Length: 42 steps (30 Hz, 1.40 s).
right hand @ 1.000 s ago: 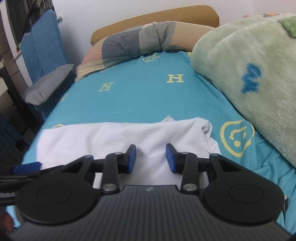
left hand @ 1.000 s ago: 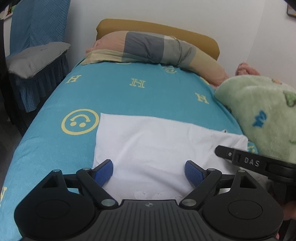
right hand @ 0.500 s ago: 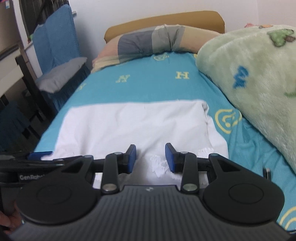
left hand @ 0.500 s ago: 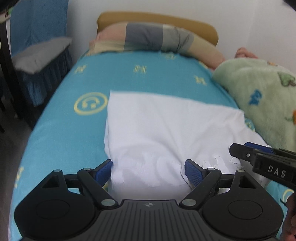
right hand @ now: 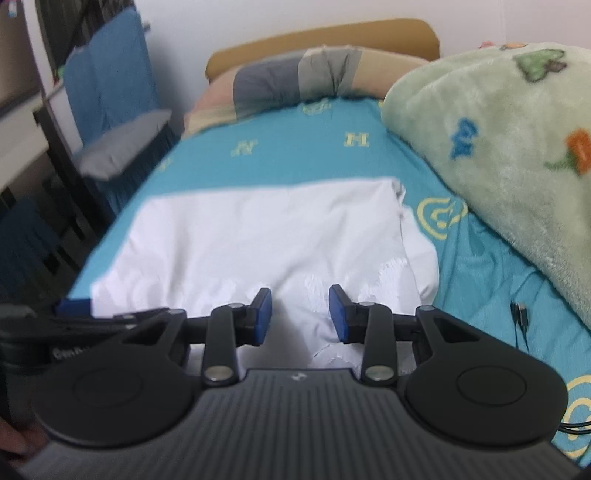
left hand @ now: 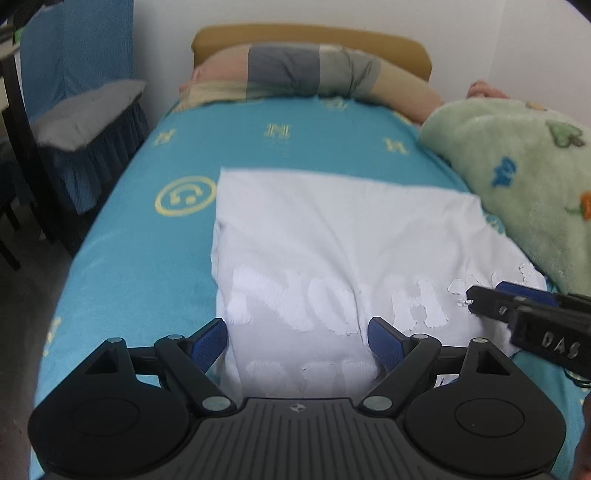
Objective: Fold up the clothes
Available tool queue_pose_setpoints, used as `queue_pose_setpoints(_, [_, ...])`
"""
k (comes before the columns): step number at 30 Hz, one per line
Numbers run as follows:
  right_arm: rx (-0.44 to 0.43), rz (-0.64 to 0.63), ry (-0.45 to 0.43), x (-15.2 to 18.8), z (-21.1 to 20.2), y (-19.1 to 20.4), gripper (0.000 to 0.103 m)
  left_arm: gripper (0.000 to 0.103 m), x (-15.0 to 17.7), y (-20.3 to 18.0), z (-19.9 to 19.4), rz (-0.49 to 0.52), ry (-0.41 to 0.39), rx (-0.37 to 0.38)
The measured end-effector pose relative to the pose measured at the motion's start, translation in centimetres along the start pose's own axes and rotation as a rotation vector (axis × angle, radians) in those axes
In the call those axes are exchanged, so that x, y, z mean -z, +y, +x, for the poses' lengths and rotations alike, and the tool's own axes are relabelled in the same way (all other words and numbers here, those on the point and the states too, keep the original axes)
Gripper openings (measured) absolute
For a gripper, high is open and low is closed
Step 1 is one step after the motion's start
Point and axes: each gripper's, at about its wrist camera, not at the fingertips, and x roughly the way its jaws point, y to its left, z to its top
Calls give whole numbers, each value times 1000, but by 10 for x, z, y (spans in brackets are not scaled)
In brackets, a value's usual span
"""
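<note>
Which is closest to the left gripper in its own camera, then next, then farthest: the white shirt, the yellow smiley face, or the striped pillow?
From the left gripper:
1. White shirt, right between its open fingers, in the middle of the bed.
2. Yellow smiley face, farther up the sheet, to the left.
3. Striped pillow, at the head of the bed, against the headboard.

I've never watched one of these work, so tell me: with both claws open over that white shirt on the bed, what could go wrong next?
Both the left gripper and the right gripper are open above the white garment, holding nothing. A pinch may catch only the top layer, or the teal bedsheet too. The green blanket lies close on the right, so a fold that way could snag it. A black cable lies nearby.
</note>
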Motion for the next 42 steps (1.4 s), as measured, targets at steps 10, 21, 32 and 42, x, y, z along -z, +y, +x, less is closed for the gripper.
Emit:
queue_pose_setpoints(10, [-3,21,-43,-5,-19,2,42,85,1,7,-27,-64,-70,55])
queue_pose_setpoints(21, [-70,301,-180,-8,-81,-32,84,96,10,14,-92,-169,-267,107])
queue_pose_setpoints(32, [-134,545,-122,4,-74,-61,84,98,25,31,-53,-410,-23,311])
queue_pose_setpoints(42, [-218,830,-100,23,-65,-92,85,97,44,77,-2,-819,82,407])
